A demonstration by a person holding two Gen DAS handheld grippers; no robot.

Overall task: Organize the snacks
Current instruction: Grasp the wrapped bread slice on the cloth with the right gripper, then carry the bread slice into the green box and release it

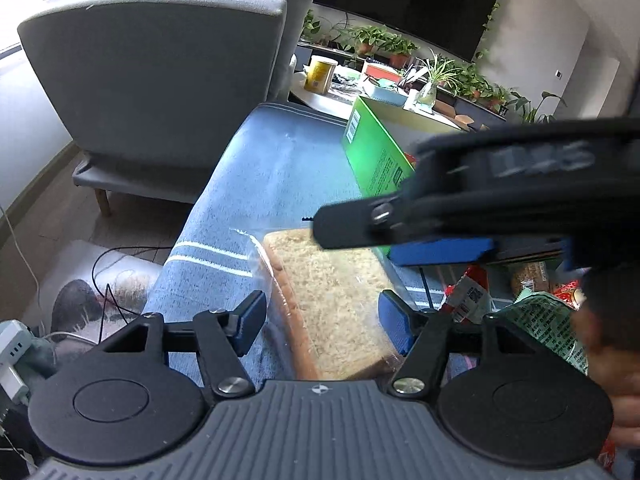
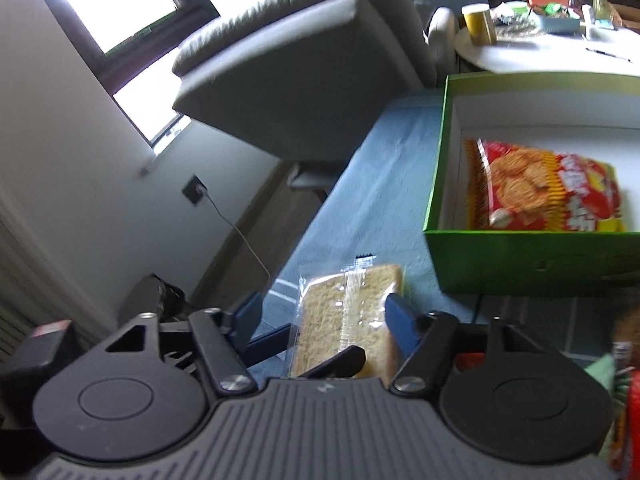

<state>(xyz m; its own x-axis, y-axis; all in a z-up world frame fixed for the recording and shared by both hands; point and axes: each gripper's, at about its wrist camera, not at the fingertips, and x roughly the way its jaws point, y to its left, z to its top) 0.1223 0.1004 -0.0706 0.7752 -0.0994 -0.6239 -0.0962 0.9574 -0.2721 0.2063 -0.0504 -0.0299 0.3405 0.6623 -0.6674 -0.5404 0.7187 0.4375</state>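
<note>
Left wrist view: left tool (image 1: 322, 320) part open astride clear-wrapped bread pack (image 1: 332, 296) on blue cloth (image 1: 256, 184), right pad at pack edge, left pad apart; grip cannot tell. Right tool (image 1: 320, 226) above pack's far end, jaws unclear here. Right wrist view alone: right tool (image 2: 322, 316) open, green box (image 2: 520, 252) beyond pack, red snack bag (image 2: 548, 184) inside.

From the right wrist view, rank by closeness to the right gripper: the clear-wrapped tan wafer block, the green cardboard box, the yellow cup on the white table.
1. Clear-wrapped tan wafer block: between the right gripper's open fingers, on the blue cloth.
2. Green cardboard box: ahead, to the right.
3. Yellow cup: far back, upper right, on the white table.
</note>
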